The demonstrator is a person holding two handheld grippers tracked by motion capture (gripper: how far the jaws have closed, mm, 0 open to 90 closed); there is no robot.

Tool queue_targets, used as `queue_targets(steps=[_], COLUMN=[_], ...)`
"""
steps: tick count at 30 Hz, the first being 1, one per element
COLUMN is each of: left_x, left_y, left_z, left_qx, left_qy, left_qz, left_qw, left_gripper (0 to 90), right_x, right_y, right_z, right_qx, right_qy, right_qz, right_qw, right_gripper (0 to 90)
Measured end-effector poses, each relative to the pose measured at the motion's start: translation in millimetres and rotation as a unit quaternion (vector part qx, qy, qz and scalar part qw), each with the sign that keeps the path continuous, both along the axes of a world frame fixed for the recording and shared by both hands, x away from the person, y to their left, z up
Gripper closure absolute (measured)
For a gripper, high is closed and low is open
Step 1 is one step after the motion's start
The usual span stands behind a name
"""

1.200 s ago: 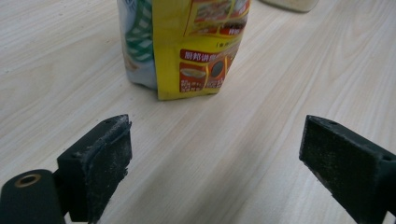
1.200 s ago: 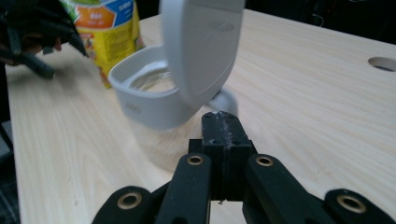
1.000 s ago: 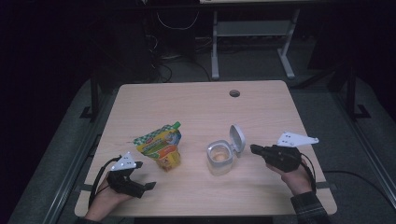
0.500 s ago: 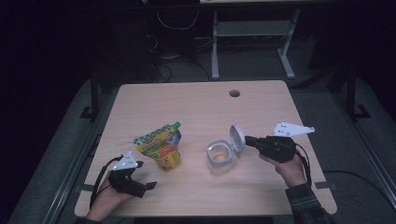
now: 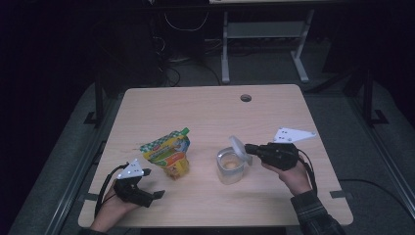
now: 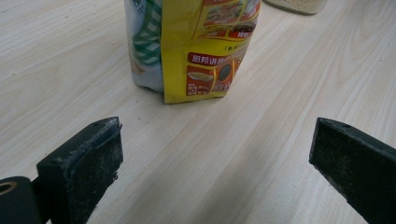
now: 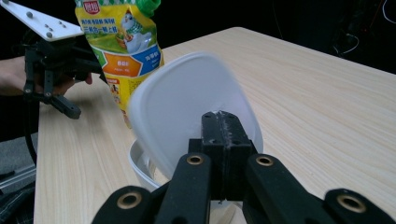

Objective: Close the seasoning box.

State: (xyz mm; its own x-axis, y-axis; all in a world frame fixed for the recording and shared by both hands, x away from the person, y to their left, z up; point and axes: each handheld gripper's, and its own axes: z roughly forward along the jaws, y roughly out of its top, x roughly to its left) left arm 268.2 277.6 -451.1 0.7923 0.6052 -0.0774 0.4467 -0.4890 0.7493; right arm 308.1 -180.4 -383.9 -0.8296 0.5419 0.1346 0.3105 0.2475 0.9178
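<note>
A clear plastic tub (image 5: 231,167) with pale contents stands right of the table's middle. Its white lid (image 5: 238,146) tilts above the tub's rim, and my right gripper (image 5: 249,147) is shut on the lid's edge. In the right gripper view the jaws pinch the lid (image 7: 187,107) over the tub (image 7: 140,168). A yellow and green spouted pouch (image 5: 169,152) stands upright left of the tub. My left gripper (image 5: 155,195) rests low near the front left edge, open, and points at the pouch (image 6: 196,46) with nothing between its jaws.
The wooden table (image 5: 205,112) has a round cable hole (image 5: 245,98) at the back right. A metal stand (image 5: 264,44) and cables lie on the dark floor behind. The person's forearms come in at the front edge.
My right gripper has moved left and slightly up with the lid, bringing it over the tub's rim. The left gripper and the pouch have stayed still.
</note>
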Motion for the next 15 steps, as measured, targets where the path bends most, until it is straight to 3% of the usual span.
queue_targets(steps=[6,10,11,14,15], left_x=[1.1,1.6,1.8,2.1,2.1], left_y=[0.3,1.0,1.3,2.3,2.3], left_z=[-1.0,-1.8,-1.7,-2.1,-2.1], left_qx=[-0.004,-0.008,-0.01,-0.01,-0.01], left_qy=[0.004,0.004,0.005,0.006,0.006], left_qz=[-0.001,0.0,0.0,0.0,0.0], left_qw=[1.0,1.0,0.9999,0.9999,0.9999], left_gripper=[2.5,2.5,2.5,2.5,2.5], right_x=[-1.1,-2.3,-2.3,-4.1,-4.1], right_y=[0.1,-3.2,-3.2,-8.4,-8.4], right_z=[-1.1,-1.2,-1.2,-2.6,-2.6], right_qx=[-0.002,-0.002,-0.002,-0.013,-0.013], right_qy=[0.001,0.002,0.002,-0.001,-0.001], right_qz=[-0.002,-0.017,-0.017,-0.044,-0.044], right_qw=[1.0,0.9999,0.9999,0.9989,0.9989], right_gripper=[87.5,73.3,73.3,57.8,57.8])
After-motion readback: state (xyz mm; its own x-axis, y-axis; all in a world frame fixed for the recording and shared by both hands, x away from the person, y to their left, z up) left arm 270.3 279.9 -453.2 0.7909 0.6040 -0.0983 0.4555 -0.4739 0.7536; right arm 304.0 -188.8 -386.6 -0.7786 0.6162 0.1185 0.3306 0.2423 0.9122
